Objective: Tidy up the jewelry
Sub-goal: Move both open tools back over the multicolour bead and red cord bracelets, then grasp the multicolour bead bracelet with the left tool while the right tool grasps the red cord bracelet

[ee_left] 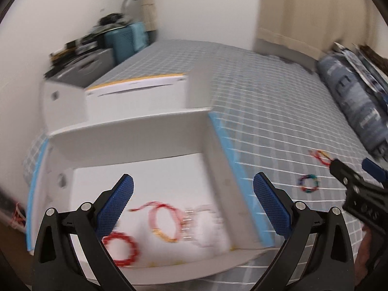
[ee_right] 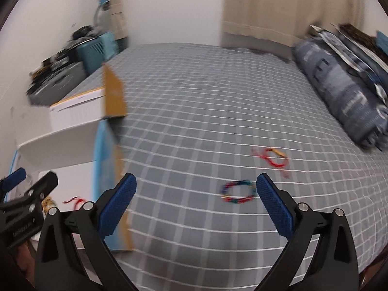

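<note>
Left wrist view shows the left gripper (ee_left: 192,203) poised over the open white box (ee_left: 135,126), its blue-padded fingers (ee_left: 116,206) spread wide and empty; it is placed there, I judge, because the box is the collecting place and this hand works over it. Inside the box, on the white floor, I count two clear bracelets — a red beaded bracelet (ee_left: 121,249) at the near left and a pink and gold bracelet (ee_left: 167,223) beside it toward the middle; a pale smear to their right is too blurred to name. A second white box with a yellow edge (ee_left: 135,94) stands just behind the first, against the wall.

From the right wrist view, the right gripper (ee_right: 195,206) hangs above the grey checked bedspread (ee_right: 206,101), fingers likewise spread with nothing between them; its line points toward the multicoloured bracelet (ee_right: 238,191), which lies flat just beside the right-hand pad, so that one looks the likelier next pick. Farther off to the right lies a red and yellow cord bracelet (ee_right: 272,158), well apart from the box; that makes two pieces left loose on the bed. A rolled blue patterned blanket (ee_right: 339,92) sits along the far right edge — clear of the work.
</note>
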Motion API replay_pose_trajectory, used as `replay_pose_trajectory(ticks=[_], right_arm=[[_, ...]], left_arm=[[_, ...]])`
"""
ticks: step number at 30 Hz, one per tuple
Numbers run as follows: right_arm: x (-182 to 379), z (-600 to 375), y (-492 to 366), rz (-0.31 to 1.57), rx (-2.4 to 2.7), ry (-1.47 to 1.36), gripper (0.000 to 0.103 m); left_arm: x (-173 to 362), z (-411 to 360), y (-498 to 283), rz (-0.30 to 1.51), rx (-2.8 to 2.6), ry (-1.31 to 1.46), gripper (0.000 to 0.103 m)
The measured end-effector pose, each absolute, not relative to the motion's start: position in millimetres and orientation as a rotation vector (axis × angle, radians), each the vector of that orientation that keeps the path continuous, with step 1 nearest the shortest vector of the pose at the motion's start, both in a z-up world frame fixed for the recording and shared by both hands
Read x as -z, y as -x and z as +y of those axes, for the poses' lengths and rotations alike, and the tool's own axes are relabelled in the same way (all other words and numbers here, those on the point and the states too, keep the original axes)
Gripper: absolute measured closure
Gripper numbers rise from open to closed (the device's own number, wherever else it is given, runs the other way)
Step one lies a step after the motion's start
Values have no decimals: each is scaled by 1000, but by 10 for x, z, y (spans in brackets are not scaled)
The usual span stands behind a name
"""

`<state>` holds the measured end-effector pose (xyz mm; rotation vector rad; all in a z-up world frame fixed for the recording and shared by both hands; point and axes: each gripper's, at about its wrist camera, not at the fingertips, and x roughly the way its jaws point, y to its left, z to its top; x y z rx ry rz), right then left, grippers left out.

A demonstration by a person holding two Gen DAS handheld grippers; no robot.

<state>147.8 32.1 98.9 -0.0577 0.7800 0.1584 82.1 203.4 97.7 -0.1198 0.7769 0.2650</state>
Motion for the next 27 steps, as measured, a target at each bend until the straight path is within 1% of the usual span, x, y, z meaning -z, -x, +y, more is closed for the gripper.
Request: replay_pose_trajectory(ticks=[8,14,23,27], right_arm=[[-862,-495,-1912,811,-50,46,8],[-592,-861,-2290,846,-18,23,8],[0,-1098,-2818,907,-11,31,8],[218,-1152,-3068,939,-23,9,8]], left_arm=[[-860,1104,-1192,793,-110,57,6],[-531,594,-1572,851,-46,25,6],[123,213,-2099,955,-6,27,6],[304,119,-2219,978,15,26,6]])
